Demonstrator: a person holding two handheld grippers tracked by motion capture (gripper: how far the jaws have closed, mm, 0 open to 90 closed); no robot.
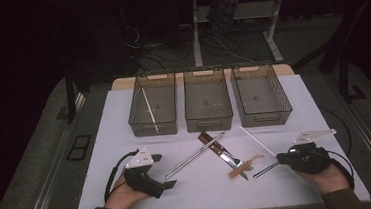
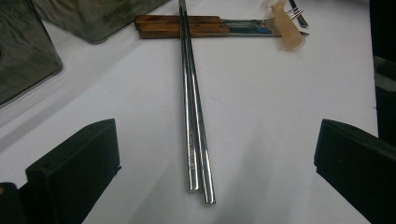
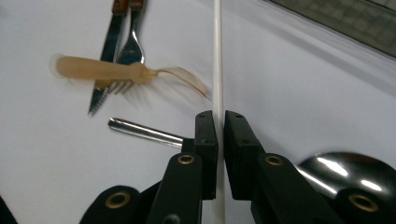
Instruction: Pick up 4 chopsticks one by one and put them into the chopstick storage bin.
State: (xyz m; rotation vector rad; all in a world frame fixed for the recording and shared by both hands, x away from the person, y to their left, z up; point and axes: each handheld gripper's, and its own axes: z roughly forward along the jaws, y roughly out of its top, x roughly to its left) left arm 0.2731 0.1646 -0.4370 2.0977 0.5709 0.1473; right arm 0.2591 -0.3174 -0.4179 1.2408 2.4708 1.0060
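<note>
— White, that thin chopstick (image 3: 217, 56) in the right gripper (image 3: 220, 122)? How do the jaws stand?

— Nearly together, clamped on it. In the right gripper view the white chopstick runs straight up between the two black pads and on across the white table (image 1: 124, 119). In the high view the right gripper (image 1: 279, 158) sits at the table's near right corner, in the person's right hand (image 1: 324, 176), and the stick slants away from it toward the right-hand bin (image 1: 261, 95).

— What lies near it?

— Just left of the jaws, a steel spoon handle (image 3: 144, 131), its bowl (image 3: 345, 175) showing at the lower right. Farther off, a translucent amber plastic utensil (image 3: 107, 70) lies across the tips of a wooden-handled knife (image 3: 106, 70) and fork (image 3: 130, 49).

— And the left gripper (image 2: 217, 154)?

— Wide apart, holding nothing. In the left gripper view its two black jaws stand at either side, with a pair of steel chopsticks (image 2: 194, 121) lying on the table between them, touched by neither. The pair's far end crosses the wooden handles.

— Where is it on the table?

— Near left, in the left hand (image 1: 125, 194), pointing right toward the steel chopsticks' near end.

— The bins?

— Three clear ones in a row at the far edge. The left bin (image 1: 153, 104) already holds one white chopstick (image 1: 148, 105); the middle bin (image 1: 208, 100) stands beside it.
</note>
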